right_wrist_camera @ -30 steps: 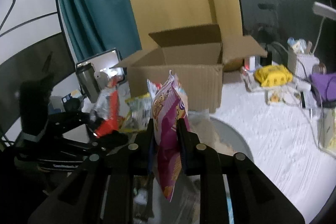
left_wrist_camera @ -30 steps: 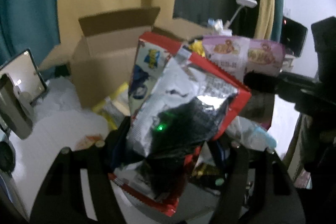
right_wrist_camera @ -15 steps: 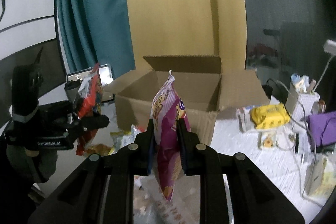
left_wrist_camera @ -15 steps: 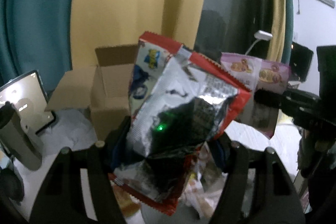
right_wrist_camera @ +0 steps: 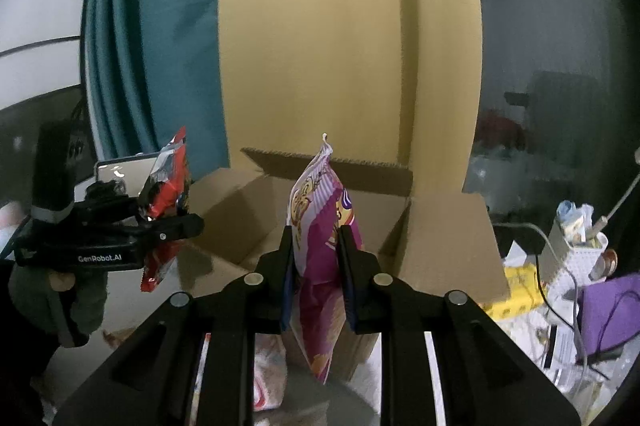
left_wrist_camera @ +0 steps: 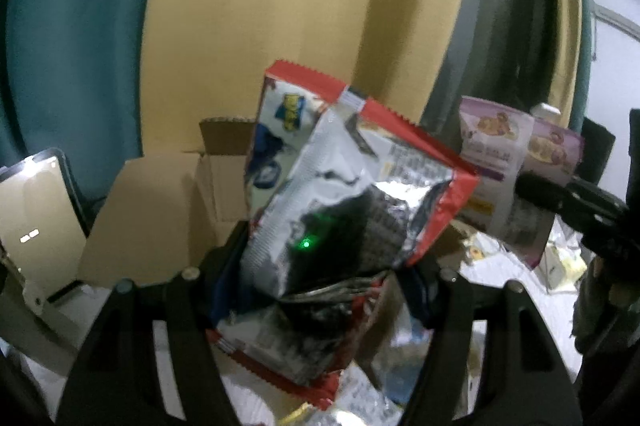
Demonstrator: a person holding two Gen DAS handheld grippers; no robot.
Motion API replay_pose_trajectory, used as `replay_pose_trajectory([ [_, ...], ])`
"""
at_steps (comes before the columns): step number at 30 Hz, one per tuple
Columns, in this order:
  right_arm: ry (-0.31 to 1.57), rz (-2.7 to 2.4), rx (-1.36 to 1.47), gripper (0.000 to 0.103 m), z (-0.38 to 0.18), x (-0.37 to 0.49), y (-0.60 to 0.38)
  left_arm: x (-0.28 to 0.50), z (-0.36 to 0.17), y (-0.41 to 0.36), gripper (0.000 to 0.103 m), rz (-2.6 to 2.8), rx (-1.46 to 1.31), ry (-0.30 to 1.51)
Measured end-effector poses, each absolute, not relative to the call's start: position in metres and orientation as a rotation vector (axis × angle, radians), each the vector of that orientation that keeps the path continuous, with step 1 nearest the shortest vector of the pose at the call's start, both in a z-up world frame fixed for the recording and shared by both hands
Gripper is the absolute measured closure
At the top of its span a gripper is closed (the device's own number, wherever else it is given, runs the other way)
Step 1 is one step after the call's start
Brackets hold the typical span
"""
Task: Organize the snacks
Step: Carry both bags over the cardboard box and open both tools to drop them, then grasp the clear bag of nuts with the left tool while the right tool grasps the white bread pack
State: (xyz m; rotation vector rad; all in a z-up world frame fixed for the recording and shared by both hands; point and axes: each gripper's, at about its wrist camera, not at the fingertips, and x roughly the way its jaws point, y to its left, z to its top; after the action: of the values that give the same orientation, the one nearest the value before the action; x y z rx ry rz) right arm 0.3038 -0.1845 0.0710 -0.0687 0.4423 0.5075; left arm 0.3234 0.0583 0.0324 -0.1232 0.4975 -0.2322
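My left gripper [left_wrist_camera: 320,258] is shut on a red and silver snack bag [left_wrist_camera: 352,202], held up in the air in front of the open cardboard box [left_wrist_camera: 176,202]. In the right wrist view that same gripper [right_wrist_camera: 176,222] and red bag [right_wrist_camera: 168,186] hang at the left of the box [right_wrist_camera: 440,246]. My right gripper [right_wrist_camera: 316,238] is shut on a purple snack bag [right_wrist_camera: 320,222], upright just before the box's open top. The purple bag [left_wrist_camera: 512,162] also shows at the right of the left wrist view.
A white table [right_wrist_camera: 400,378] carries loose snack packs [left_wrist_camera: 360,398], a yellow pack [right_wrist_camera: 516,290], a purple item [right_wrist_camera: 612,310], a white holder [right_wrist_camera: 576,258] with cables, and a tablet [left_wrist_camera: 36,218] at the left. Yellow and teal curtains [right_wrist_camera: 320,46] hang behind the box.
Both grippers have risen and moved toward the box with their bags. The box now looks nearer and lower in both views.
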Motion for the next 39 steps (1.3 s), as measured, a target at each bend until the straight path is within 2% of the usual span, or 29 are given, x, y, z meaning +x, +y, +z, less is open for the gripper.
replay_pose_trajectory([
  [3, 0.448, 0.496, -0.066, 0.082, 0.072, 0.321, -0.181, 0.344, 0.031, 0.06, 0.034, -0.21, -0.122, 0.515],
  [5, 0.463, 0.476, -0.059, 0.082, 0.069, 0.334, -0.177, 0.356, 0.03, 0.062, 0.03, -0.197, -0.136, 0.522],
  [7, 0.477, 0.458, -0.052, 0.082, 0.066, 0.344, -0.175, 0.364, 0.03, 0.064, 0.01, -0.189, -0.155, 0.527],
  [8, 0.485, 0.451, -0.046, 0.081, 0.064, 0.35, -0.173, 0.367, 0.031, 0.065, 0.005, -0.177, -0.163, 0.529],
  [10, 0.504, 0.436, -0.031, 0.071, 0.062, 0.358, -0.172, 0.368, 0.034, 0.067, 0.003, -0.177, -0.184, 0.516],
  [12, 0.506, 0.437, -0.016, 0.04, 0.061, 0.359, -0.173, 0.365, 0.037, 0.067, 0.003, -0.182, -0.198, 0.507],
  [13, 0.502, 0.444, -0.01, 0.037, 0.061, 0.359, -0.173, 0.363, 0.038, 0.067, 0.003, -0.182, -0.197, 0.503],
  [30, 0.511, 0.46, -0.014, 0.037, 0.063, 0.311, -0.183, 0.285, 0.038, 0.044, 0.003, -0.216, -0.19, 0.487],
  [39, 0.575, 0.461, -0.016, 0.037, 0.04, 0.279, -0.207, 0.248, 0.019, 0.009, 0.003, -0.266, -0.152, 0.528],
])
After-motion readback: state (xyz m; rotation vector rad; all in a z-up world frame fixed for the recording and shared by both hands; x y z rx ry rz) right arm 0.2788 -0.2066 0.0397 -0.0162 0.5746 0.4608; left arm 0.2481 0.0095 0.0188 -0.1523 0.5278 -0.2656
